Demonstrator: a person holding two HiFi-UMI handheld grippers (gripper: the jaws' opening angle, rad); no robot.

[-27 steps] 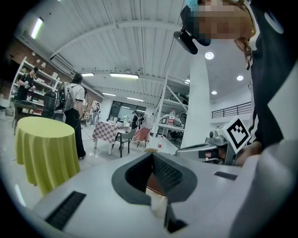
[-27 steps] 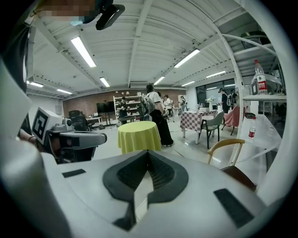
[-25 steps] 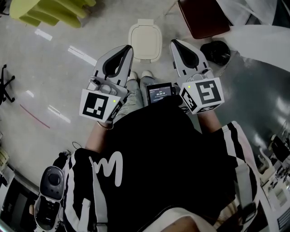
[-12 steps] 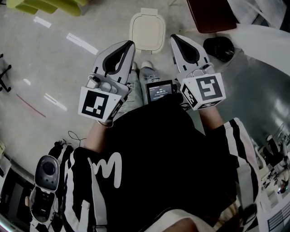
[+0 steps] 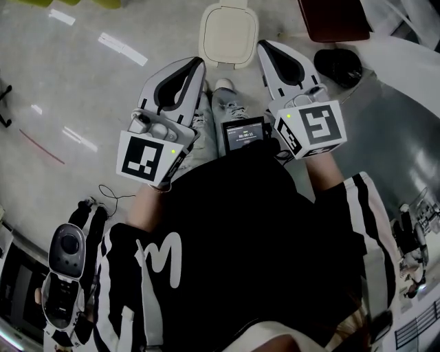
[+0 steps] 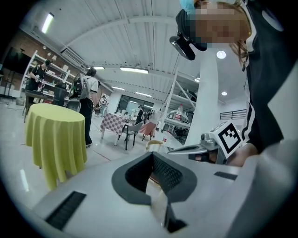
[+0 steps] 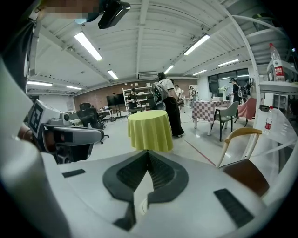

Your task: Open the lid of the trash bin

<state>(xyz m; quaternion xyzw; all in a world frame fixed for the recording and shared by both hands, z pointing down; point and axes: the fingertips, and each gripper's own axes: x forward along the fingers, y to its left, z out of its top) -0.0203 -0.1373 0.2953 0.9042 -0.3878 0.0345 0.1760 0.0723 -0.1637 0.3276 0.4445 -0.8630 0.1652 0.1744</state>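
the person wears a black shirt with white stripes and looks straight down. a small screen sits at the waist. a gray controller shows at the low left edge.

the left gripper and the right gripper are held out in front, side by side and a little apart. both point forward. each one has a cube with black and white squares at its back end. in the left gripper view the two jaws are pressed together and nothing is between them. in the right gripper view the jaws are also pressed together and hold nothing.

two light shoes stand on the gray floor, between the two grippers. just past the shoes is the trash bin. it is cream white and its lid is down. from above, the bin lies between the two gripper tips and a bit farther out. no gripper touches it.

to the right of the bin are a black round thing and a dark brown chair seat.

far off in the room there is a round table with a yellow cloth. a person with a backpack stands beside it.
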